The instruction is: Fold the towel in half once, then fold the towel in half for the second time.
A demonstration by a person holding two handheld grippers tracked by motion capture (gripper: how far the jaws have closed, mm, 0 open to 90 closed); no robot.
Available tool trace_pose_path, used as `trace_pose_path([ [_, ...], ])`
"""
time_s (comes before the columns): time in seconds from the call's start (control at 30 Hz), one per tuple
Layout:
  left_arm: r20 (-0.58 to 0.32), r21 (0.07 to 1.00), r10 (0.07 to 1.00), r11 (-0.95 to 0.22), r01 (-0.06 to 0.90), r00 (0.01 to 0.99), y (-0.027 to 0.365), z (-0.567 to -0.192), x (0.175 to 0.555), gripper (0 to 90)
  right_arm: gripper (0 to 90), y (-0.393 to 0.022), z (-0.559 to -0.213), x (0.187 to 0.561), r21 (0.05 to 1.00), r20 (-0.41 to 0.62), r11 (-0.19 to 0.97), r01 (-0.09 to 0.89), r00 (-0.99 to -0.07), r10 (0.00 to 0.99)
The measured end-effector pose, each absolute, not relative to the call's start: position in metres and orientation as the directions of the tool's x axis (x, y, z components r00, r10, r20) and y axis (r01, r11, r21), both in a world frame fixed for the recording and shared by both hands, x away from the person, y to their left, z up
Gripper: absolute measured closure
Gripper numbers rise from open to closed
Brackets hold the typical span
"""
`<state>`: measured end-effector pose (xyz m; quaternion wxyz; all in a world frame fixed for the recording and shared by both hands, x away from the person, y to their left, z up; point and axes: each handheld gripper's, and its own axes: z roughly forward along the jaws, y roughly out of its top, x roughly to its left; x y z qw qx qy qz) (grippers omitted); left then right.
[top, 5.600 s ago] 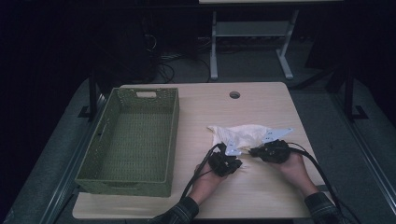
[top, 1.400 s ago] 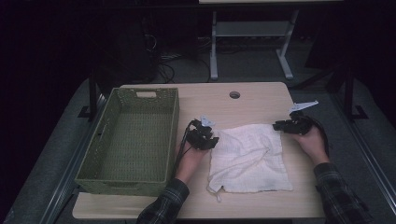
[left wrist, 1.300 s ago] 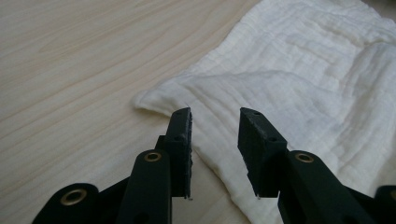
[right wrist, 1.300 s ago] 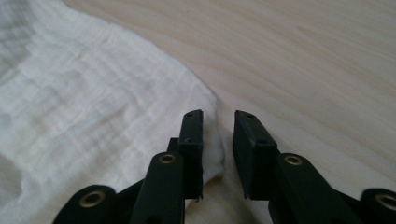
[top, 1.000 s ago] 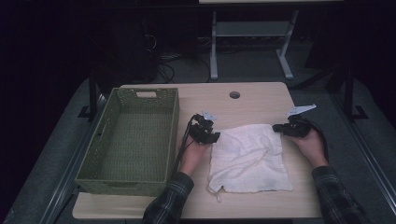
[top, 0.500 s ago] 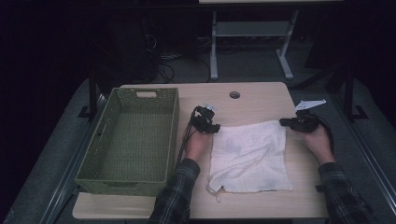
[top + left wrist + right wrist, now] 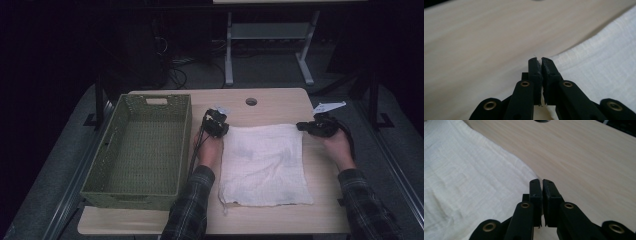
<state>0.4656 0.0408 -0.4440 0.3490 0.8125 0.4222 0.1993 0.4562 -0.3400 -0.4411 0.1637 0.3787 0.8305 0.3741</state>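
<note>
High view, white cloth (image 7: 262, 165) spread flat (faintly creased), both hand-held grippers pinching its far corners.

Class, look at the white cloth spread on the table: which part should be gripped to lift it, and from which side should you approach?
Grip the white cloth at its two far corners, each approached from its own outer side, low along the table. The cloth lies flat, so only edges and corners offer a pinch. The left tongs and right tongs sit shut at those corners.

We see the white cloth (image 7: 262, 165) spread flat on the surface (image 7: 280, 102), slightly wrinkled, just right of the green basket (image 7: 140, 145).
</note>
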Motion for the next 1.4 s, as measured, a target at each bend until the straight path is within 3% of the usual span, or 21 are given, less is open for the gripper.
trace_pose_path([
  [0.37, 0.061, 0.691, 0.855, -0.409, 0.596, 0.515, 0.044, -0.455, 0.481, 84.7, 85.6, -0.324, -0.446, 0.489, 0.726, 0.034, 0.43, 0.537, -0.652, 0.757],
  [0.57, 0.053, 0.692, 0.864, -0.393, 0.605, 0.5, 0.049, -0.458, 0.482, 68.9, 73.2, -0.324, -0.453, 0.493, 0.727, 0.06, 0.412, 0.549, -0.649, 0.759],
  [0.9, 0.006, 0.694, 0.866, -0.363, 0.622, 0.499, 0.051, -0.469, 0.487, 63.6, 70.4, -0.327, -0.465, 0.499, 0.697, 0.087, 0.399, 0.596, -0.622, 0.778],
  [1.07, 0.006, 0.695, 0.861, -0.369, 0.617, 0.508, 0.051, -0.47, 0.487, 64.5, 71.8, -0.325, -0.474, 0.497, 0.69, 0.096, 0.398, 0.605, -0.621, 0.778],
  [1.27, -0.016, 0.694, 0.849, -0.371, 0.617, 0.529, 0.05, -0.47, 0.487, 82.9, 82.4, -0.323, -0.474, 0.495, 0.692, 0.091, 0.409, 0.595, -0.633, 0.769],
  [1.4, -0.021, 0.69, 0.85, -0.369, 0.623, 0.527, 0.049, -0.467, 0.487, 85.8, 84.6, -0.322, -0.473, 0.495, 0.687, 0.088, 0.412, 0.599, -0.632, 0.77],
])
